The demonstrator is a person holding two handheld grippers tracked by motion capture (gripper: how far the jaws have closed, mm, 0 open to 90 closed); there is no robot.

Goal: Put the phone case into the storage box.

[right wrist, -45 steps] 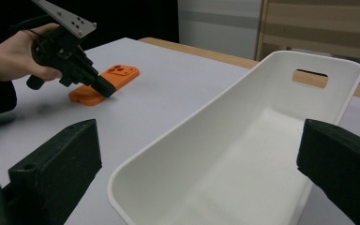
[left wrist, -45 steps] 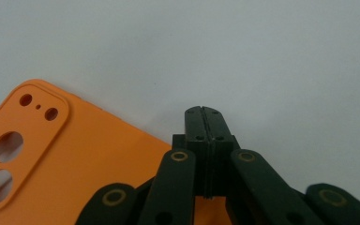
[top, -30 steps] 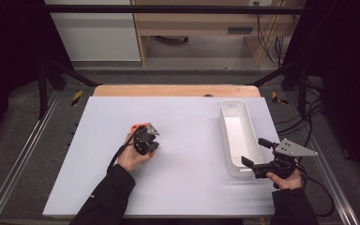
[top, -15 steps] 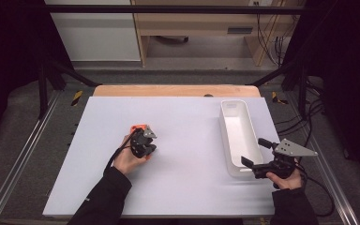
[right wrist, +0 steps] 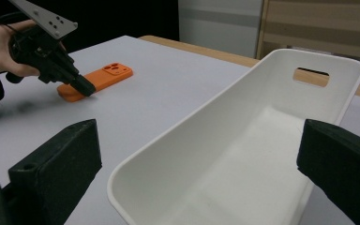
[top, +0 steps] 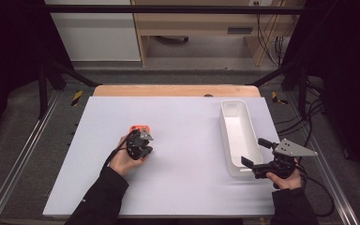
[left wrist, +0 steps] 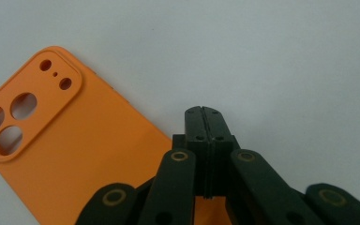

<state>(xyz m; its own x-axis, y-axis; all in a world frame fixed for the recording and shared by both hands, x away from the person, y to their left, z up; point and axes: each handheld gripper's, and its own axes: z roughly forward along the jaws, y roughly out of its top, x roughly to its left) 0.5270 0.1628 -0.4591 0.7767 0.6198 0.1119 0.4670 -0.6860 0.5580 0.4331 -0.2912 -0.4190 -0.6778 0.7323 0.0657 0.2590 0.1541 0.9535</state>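
Two tools over a pale bench, one at each side.

Largest, the bench (top: 187,187) carries a white bin (top: 238,136) at right of the frame. The right tool (top: 252,152) sits at the bin's near end, jaws spread wide either side of it. Left of centre, the left tool (top: 143,149), jaws pressed together and empty, points down at the near end of an orange phone case (left wrist: 65,154) lying flat.

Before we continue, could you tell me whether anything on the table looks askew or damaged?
Nothing stands out: the orange phone case lies flat and intact, and the white bin sits upright and empty.
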